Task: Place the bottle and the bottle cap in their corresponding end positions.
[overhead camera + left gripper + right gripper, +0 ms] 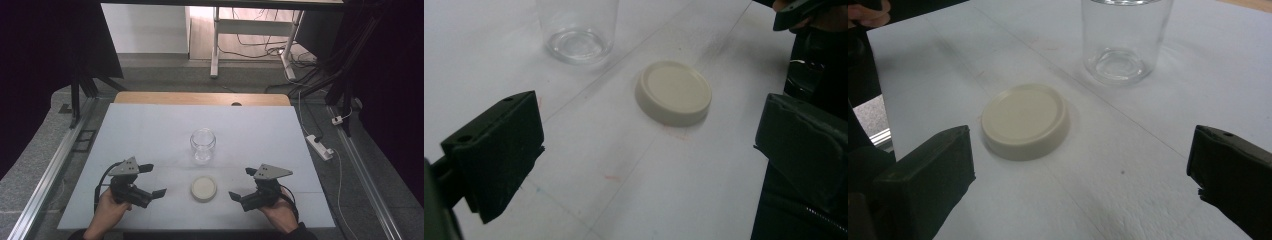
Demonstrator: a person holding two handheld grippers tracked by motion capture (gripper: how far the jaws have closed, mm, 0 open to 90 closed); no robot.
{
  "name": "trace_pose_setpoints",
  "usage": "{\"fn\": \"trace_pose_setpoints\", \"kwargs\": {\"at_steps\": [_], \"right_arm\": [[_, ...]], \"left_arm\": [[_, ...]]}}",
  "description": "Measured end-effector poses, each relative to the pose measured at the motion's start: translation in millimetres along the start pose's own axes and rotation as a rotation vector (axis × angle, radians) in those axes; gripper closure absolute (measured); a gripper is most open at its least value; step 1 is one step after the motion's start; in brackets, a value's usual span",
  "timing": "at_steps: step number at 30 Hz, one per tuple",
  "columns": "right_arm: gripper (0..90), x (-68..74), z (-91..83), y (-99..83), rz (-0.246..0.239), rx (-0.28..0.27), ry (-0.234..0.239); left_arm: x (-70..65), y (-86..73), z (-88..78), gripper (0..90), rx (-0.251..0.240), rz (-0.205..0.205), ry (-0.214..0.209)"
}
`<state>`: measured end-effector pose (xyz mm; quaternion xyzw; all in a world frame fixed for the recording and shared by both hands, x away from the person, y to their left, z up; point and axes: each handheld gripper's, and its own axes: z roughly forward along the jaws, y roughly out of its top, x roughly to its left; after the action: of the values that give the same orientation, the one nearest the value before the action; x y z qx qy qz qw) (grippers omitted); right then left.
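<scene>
A clear glass jar (203,144) is standing upright and uncapped at the middle of the white table (150,130), and a cream lid (204,188) is lying flat just in front of it, apart from it, nearer the person. The lid is being flanked by both grippers: the left gripper (152,180) is being held at its left and the right gripper (240,184) at its right, each well short of touching it. Both are being held with jaws spread wide and nothing between them, as is being shown in the left gripper view and the right gripper view, where the lid (673,92) (1025,120) is lying ahead of the open jaws and the jar (577,27) (1124,37) is standing farther off. Judged from this, the approach step is in hand: nothing is being gripped yet, and capping the jar looks like the work intended. For the next move, the lid would probably need to be pinched across its rim by one gripper while the jar is being steadied by the other; the low, flat lid is calling for a jaw approach close to the table surface.
</scene>
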<state>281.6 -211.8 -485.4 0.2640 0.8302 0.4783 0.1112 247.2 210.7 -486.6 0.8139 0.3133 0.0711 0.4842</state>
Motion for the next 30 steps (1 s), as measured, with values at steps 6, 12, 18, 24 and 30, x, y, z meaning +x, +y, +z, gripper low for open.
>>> {"fn": "trace_pose_setpoints", "kwargs": {"at_steps": [6, 12, 18, 24, 30], "right_arm": [[0.0, -4.2, -12.8, -6.4, 0.022, -0.010, -0.031], [0.0, -7.8, -24.6, -14.6, 0.039, -0.006, -0.064], [0.0, -11.0, -36.7, -23.1, 0.063, -0.003, -0.098], [0.0, -14.4, -50.2, -32.4, 0.083, -0.001, -0.143], [0.0, -17.9, -61.9, -41.6, 0.116, 0.001, -0.177]], "left_arm": [[-0.4, -13.5, -16.5, 0.0, -0.019, -0.037, 0.022], [1.4, -27.3, -33.1, 0.0, -0.030, -0.077, 0.049], [2.4, -41.2, -45.9, 0.0, -0.036, -0.116, 0.082], [1.4, -53.5, -55.8, 0.0, -0.033, -0.139, 0.113], [0.6, -65.0, -63.7, 0.0, -0.023, -0.160, 0.142]]}}
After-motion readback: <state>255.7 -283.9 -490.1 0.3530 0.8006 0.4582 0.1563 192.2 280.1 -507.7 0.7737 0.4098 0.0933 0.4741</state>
